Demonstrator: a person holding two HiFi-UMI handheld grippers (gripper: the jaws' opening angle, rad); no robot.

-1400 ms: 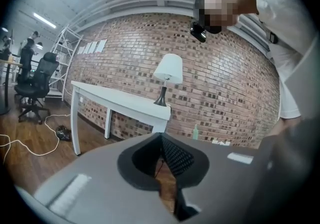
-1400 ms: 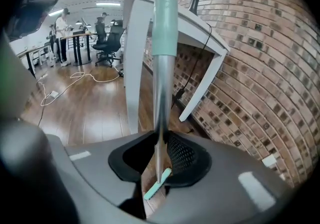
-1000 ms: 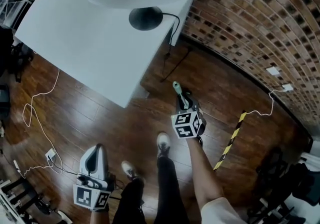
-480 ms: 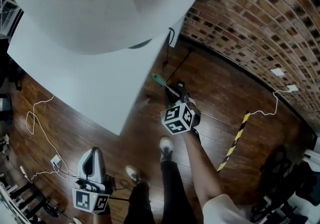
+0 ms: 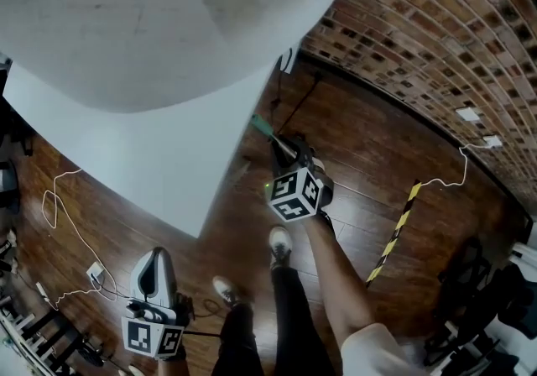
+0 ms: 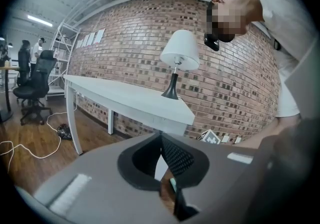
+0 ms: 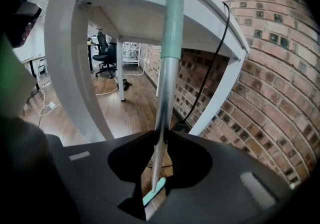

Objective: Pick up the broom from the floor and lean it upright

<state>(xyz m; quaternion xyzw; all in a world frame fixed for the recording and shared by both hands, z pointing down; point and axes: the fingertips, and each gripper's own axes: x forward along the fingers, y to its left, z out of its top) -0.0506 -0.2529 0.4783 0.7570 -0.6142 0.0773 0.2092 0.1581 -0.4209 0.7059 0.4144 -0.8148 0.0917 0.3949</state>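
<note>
Fingers point(image 7: 192, 163) of my R gripper point(image 7: 160, 143) are closed on the broom point(image 7: 167, 68), w/ the metal shaft running up between them. Broom stands near upright, its green tip just beside the edge of the white surface point(image 5: 168, 139), close to the brick wall point(image 5: 419, 30); can't tell if tip touches. L gripper point(image 6: 161, 135) sits over the wood floor point(image 5: 369, 156), well apart from the broom, fingers point(image 6: 177, 158) together, nothing between.

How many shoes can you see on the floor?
2. One white shoe is near the middle of the head view, on the person's front foot. The other shoe is lower down and to the left of it. None seem hidden.
</note>
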